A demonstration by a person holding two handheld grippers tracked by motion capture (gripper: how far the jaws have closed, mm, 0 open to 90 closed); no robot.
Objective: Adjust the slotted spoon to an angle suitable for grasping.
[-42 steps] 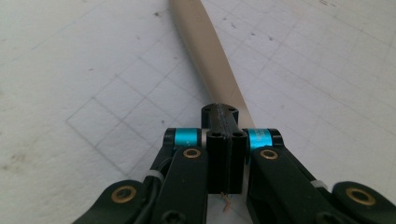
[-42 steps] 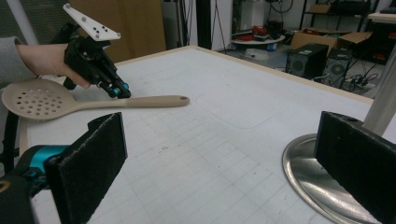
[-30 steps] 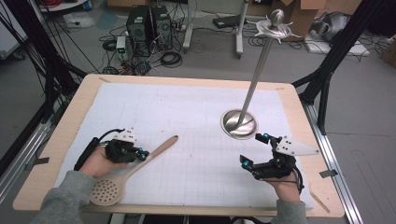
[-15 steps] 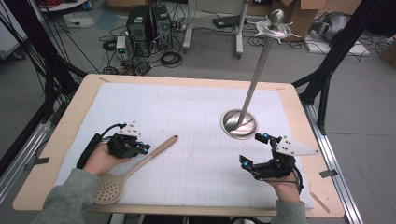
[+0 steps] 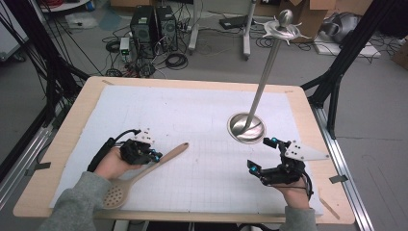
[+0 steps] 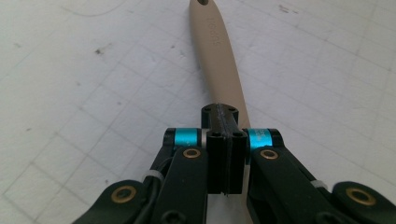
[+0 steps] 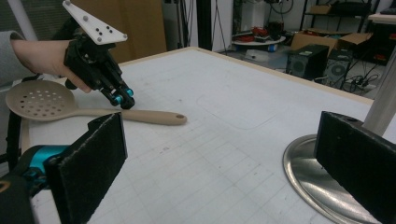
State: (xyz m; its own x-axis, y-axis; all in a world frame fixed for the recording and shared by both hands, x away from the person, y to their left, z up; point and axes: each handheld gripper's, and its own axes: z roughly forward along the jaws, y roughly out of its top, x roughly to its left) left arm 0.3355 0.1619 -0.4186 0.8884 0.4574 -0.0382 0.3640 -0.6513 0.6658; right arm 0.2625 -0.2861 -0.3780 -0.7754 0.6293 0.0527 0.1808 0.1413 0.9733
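Observation:
A tan slotted spoon [image 5: 126, 184] lies on the white grid mat at the front left, its handle [image 6: 218, 60] pointing toward the table's middle. My left gripper [image 5: 155, 156] is shut, pads pressed together, with its tips [image 6: 223, 116] resting on top of the handle's middle, not clamped around it. From the right gripper view the left gripper [image 7: 124, 100] touches the spoon [image 7: 43, 105] just past the bowl. My right gripper [image 5: 260, 153] stands wide open at the front right with nothing between its pads [image 7: 93, 158]. It sits just short of the metal stand's round base [image 5: 246, 128].
The stand's thin pole [image 5: 265, 77] leans up and away to a pronged top. Its base [image 7: 303, 175] lies close beside my right gripper's far jaw. The mat covers a wooden table [image 5: 77, 113]. Computers and cables lie on the floor beyond.
My left gripper has edged slightly to the right along the spoon handle, and the spoon has shifted a little with it. The right gripper has stayed put.

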